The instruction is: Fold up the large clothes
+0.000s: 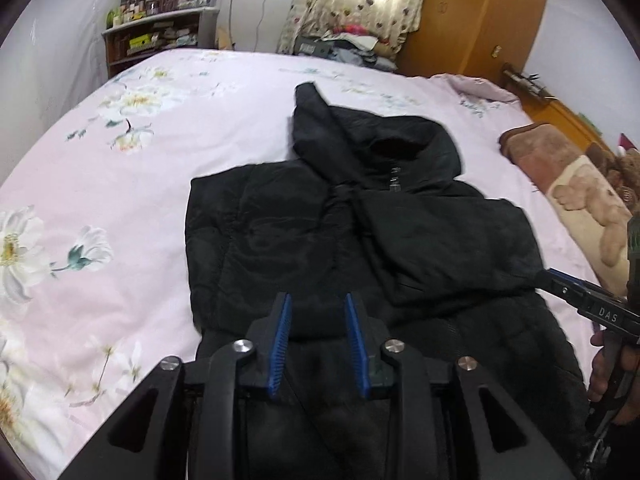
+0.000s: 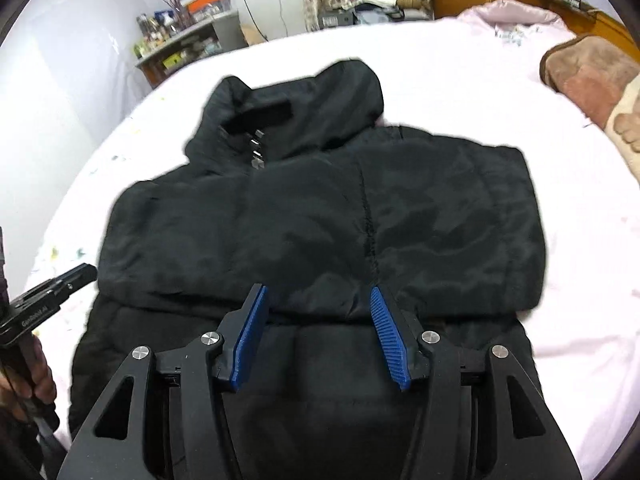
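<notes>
A black hooded puffer jacket (image 1: 320, 232) lies flat on the pink floral bed sheet (image 1: 100, 200), hood away from me, both sleeves folded across the chest. It also shows in the right wrist view (image 2: 320, 208). My left gripper (image 1: 318, 300) is open and empty, its blue pads over the jacket's lower middle near the folded sleeve edge. My right gripper (image 2: 318, 294) is open and empty, just above the lower edge of the folded sleeves. The right gripper also shows at the right edge of the left wrist view (image 1: 544, 276), the left gripper at the left edge of the right wrist view (image 2: 86, 272).
A brown and cream blanket (image 1: 572, 184) lies at the bed's right side. A cluttered shelf (image 1: 156, 36) stands beyond the far left corner, a pile of clothes (image 1: 348, 44) under the curtains, and a wooden wardrobe (image 1: 480, 12) at the far right.
</notes>
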`<state>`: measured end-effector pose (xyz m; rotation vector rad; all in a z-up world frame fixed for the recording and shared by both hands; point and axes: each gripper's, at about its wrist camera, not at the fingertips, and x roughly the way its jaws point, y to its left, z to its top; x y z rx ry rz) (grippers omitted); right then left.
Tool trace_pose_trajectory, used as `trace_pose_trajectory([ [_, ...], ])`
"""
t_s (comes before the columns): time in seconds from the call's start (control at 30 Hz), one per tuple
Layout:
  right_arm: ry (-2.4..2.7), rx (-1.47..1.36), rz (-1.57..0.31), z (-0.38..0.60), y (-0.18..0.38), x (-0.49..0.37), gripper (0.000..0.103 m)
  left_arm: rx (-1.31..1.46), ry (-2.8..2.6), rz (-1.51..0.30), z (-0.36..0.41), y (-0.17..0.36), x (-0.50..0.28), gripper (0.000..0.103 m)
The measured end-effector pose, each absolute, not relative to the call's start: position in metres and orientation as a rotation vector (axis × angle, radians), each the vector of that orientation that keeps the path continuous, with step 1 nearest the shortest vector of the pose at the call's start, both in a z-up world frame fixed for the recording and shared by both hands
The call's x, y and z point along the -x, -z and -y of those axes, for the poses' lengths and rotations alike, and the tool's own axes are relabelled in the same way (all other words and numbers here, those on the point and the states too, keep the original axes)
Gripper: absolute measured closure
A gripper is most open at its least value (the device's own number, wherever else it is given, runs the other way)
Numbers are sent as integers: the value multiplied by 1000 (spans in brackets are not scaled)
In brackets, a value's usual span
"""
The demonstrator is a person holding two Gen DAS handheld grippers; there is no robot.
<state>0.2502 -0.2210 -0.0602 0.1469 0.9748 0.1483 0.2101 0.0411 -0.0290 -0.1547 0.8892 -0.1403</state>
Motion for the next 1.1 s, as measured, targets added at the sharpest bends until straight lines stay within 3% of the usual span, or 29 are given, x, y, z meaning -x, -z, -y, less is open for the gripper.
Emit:
trace_pose_trajectory([
  [0.2, -185, -173, -914, 205, 21, -211, 49, 145, 193, -831, -32, -10, -179, 53],
  [0.6, -213, -166, -884, 190, 0, -192, 49, 163, 217, -790, -32, -38, -164, 52],
  [1.1, -190, -124, -858, 214, -11, -286, 49, 92, 197, -795, -33, -35, -286, 52],
])
